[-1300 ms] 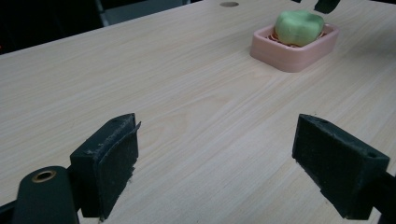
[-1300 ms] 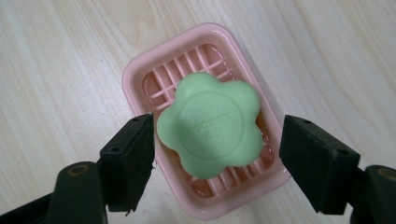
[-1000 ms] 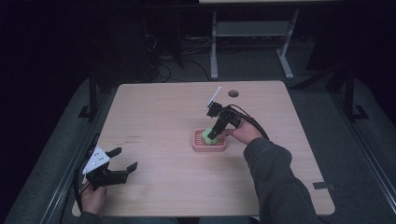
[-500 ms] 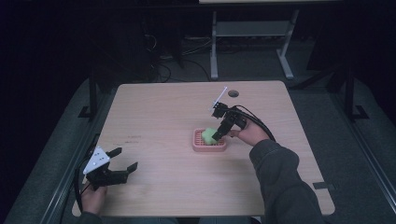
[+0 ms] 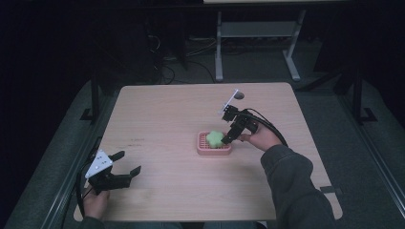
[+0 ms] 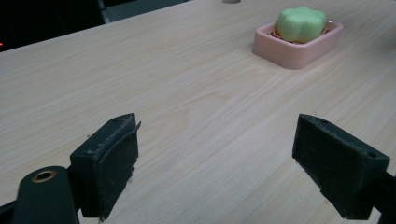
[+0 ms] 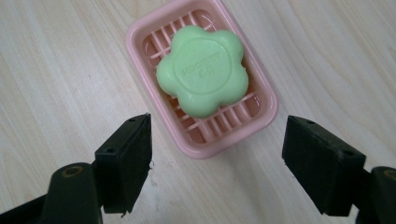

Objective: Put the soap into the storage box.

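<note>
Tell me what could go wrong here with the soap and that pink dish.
The right gripper hangs open just above the pink dish, so a low jaw might clip its rim and shove it across the table. The green soap sits loose on the slats and could slide or tip out if the dish is bumped.

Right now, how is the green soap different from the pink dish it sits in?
The green soap is flower-shaped with rounded lobes, while the pink dish is a rounded rectangle. The soap is solid with raised lettering on top; the dish has a slatted floor and a raised rim. The soap is smaller, lying inside the dish toward one end. Both rest on the wooden table, untouched by either gripper.
</note>
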Demonstrator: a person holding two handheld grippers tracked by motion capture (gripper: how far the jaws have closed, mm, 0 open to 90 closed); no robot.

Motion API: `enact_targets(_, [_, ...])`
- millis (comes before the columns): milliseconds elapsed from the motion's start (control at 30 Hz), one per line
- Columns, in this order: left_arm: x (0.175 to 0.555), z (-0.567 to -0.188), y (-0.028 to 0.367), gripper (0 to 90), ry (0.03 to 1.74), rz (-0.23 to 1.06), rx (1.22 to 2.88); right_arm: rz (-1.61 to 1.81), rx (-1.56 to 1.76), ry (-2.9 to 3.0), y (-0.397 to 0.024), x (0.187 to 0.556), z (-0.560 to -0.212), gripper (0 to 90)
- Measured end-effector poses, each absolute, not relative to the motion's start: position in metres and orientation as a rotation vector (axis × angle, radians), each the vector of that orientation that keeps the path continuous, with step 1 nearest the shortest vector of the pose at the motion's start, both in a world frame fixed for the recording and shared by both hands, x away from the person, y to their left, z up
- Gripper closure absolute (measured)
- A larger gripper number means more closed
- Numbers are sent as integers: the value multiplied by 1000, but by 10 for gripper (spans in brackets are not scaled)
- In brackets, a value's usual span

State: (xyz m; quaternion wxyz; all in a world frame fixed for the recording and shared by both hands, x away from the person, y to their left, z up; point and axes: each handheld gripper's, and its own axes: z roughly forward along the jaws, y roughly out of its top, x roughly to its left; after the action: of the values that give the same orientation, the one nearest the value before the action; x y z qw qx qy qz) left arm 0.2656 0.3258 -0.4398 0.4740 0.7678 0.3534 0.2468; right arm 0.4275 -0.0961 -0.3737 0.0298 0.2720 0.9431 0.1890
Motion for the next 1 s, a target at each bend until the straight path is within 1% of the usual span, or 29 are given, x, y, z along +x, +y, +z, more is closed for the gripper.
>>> enact_targets(300, [266,-440,325,141,867,601,1883,561,875,2915,-109,423,-380,239])
enact_targets(1000, [266,-441,326,141,866,605,1887,630,918,2908,-139,407,-390,241])
